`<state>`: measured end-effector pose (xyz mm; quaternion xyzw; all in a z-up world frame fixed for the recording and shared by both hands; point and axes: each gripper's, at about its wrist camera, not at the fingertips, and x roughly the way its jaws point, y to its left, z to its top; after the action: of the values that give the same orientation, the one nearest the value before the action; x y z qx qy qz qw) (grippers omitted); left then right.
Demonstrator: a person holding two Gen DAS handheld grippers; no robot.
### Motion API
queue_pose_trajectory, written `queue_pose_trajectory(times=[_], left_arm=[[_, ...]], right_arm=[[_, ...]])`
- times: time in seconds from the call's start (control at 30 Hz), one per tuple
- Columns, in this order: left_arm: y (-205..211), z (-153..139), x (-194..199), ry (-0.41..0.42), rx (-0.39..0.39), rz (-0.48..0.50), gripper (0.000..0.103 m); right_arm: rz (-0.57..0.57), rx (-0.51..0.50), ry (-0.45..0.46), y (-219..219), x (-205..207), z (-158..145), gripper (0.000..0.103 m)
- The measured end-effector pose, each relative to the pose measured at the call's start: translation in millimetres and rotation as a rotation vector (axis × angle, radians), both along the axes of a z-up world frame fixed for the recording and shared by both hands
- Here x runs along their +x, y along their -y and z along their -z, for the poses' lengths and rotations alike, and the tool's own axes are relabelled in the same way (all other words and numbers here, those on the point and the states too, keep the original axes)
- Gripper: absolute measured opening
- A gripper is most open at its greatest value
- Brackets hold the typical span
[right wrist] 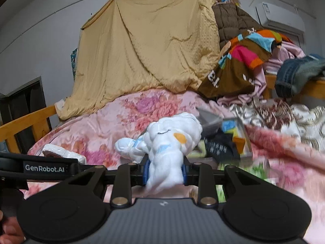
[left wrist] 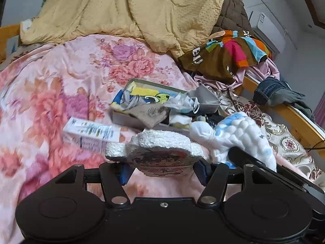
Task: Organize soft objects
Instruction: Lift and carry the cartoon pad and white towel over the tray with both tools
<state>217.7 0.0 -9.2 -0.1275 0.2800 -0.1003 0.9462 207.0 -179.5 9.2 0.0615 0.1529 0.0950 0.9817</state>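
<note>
My left gripper (left wrist: 162,171) is shut on a white foam piece with a printed cartoon face (left wrist: 162,152), held above the pink floral blanket (left wrist: 61,93). My right gripper (right wrist: 165,170) is shut on a white and blue plush toy (right wrist: 170,140) with an orange patch; the same toy shows in the left wrist view (left wrist: 235,136) at the right. The foam piece shows at the left of the right wrist view (right wrist: 63,152). A grey box (left wrist: 142,93) full of socks and small cloths lies on the bed just beyond both grippers.
A white carton (left wrist: 91,131) lies on the blanket left of the box. A yellow quilt (left wrist: 121,8) hangs at the back. A pile of colourful clothes (left wrist: 229,52) and jeans (left wrist: 272,90) lies at the right by the wooden bed rail (left wrist: 300,120).
</note>
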Motion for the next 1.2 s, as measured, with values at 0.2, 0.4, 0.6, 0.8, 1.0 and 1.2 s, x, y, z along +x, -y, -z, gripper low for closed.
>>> queue_pose_trajectory(times=[0.2,0.4,0.6,0.8,1.0,1.2], left_arm=[[-3,-17,57,-0.001,0.008,-0.005,0.063],[-6,-26,116,-0.022,-0.025,-0.014,0.063],[5,-23,170,-0.042,-0.008,-0.024,0.063],[16,-13,220,-0.095,0.039,-0.019,0.063],[20,-2,250,-0.159,0.056,-0.020,0.063],[26,6,268,-0.206,0.085,-0.017,0.063]], right_arm=[[0.028,0.039,0.029,13,54,-6,0.032],[0.037,0.069,0.046,22,108,-7,0.032],[0.022,0.116,0.025,37,153,0,0.032],[0.006,0.155,-0.043,44,179,15,0.032],[0.005,0.186,-0.068,50,194,22,0.034],[0.015,0.210,-0.073,55,205,24,0.038]])
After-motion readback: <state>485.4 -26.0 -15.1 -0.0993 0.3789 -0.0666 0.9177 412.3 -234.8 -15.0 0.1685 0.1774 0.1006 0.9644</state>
